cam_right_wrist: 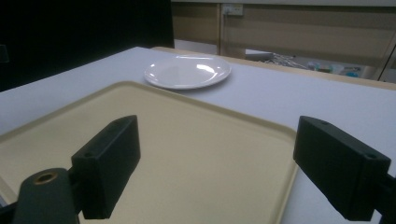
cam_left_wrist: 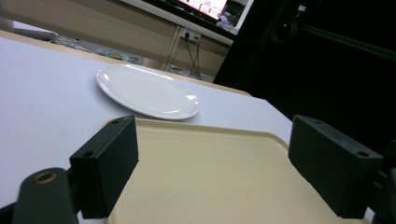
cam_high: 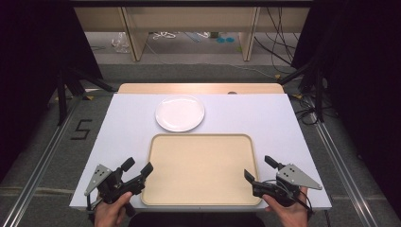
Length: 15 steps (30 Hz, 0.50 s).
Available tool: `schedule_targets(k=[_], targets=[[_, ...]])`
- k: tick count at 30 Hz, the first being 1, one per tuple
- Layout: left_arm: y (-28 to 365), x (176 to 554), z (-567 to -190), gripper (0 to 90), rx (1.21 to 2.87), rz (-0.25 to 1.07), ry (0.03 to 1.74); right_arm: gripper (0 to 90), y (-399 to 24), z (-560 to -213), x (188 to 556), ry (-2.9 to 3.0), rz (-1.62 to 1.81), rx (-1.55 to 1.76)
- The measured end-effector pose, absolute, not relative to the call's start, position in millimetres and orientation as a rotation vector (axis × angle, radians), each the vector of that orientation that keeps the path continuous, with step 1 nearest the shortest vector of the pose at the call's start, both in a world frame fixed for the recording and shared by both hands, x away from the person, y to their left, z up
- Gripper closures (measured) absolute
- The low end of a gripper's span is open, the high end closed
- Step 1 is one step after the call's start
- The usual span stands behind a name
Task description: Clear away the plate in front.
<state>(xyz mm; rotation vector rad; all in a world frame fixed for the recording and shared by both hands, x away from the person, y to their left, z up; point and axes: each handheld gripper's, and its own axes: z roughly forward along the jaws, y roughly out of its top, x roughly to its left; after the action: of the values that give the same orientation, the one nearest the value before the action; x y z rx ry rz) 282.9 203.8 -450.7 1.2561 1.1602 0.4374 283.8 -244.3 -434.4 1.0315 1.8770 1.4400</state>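
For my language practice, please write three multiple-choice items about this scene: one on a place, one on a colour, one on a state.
1. Where is the white plate?
A. On the tray
B. On the table beyond the tray's far edge
C. Between the jaws of the left gripper

2. What colour is the tray?
A. Beige
B. Blue
C. Black

3. How do the two grippers stand?
A. Both shut on the tray
B. One holds the plate
C. Both open, holding nothing

Key: 1 B, the plate lies on the table just past the tray. 2 A, its surface is pale beige. 3 C, the left gripper and the right gripper have their jaws spread with nothing between them.
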Motion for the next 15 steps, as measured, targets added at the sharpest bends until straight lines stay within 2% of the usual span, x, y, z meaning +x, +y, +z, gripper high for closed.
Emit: schedule_targets(k=[7, 15], targets=[[193, 304, -452, 17.1, 1.228, 0.321, 1.171, 15.7, -246, -434, 284, 1.880, 1.437, 1.020], [185, 319, -451, 16.0, 1.250, 0.302, 1.183, 15.7, -246, -434, 284, 1.885, 1.447, 1.027]])
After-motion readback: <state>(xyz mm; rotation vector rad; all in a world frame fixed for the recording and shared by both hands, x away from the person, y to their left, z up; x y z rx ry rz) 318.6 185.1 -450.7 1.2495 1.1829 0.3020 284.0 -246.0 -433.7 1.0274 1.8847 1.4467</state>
